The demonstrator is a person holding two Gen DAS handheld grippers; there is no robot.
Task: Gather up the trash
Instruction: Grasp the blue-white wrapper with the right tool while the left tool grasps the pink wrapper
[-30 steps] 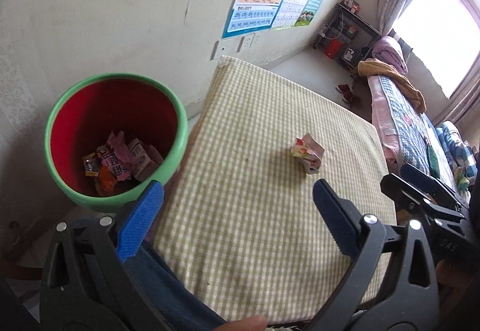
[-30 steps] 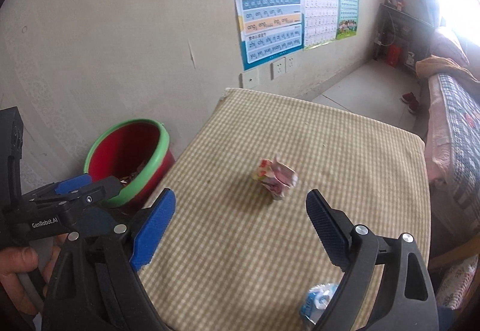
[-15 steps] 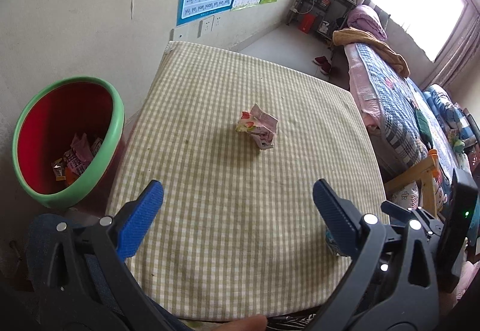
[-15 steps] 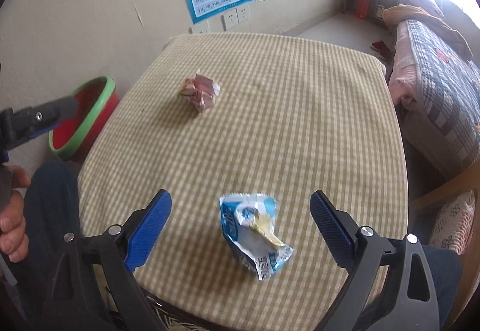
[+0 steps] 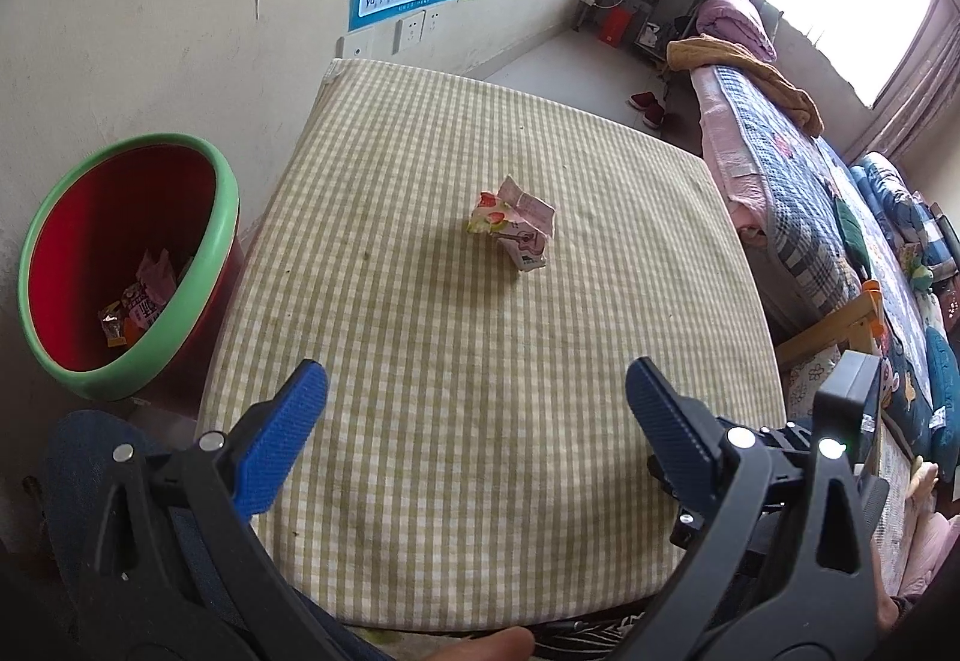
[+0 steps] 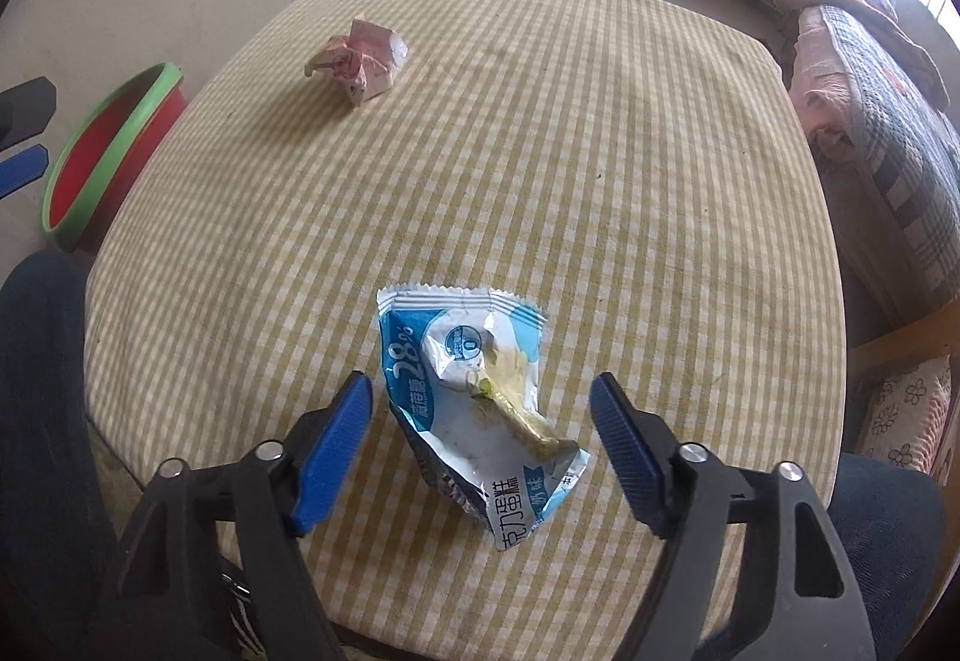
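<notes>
the right hand-held gripper, jaws just closing but not yet touching, straddles the blue wrapper near on the bench; next it must clamp it, while the left hand-held gripper waits apart.

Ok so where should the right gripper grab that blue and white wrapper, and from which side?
Probably across the pinched waist of the blue and white wrapper, coming straight down from above. It lies crumpled on the checked tablecloth, widest at its crimped far end and narrower in the middle. The right gripper has just been closing; its jaws already flank that waist with gaps on both sides, not yet touching.
</notes>
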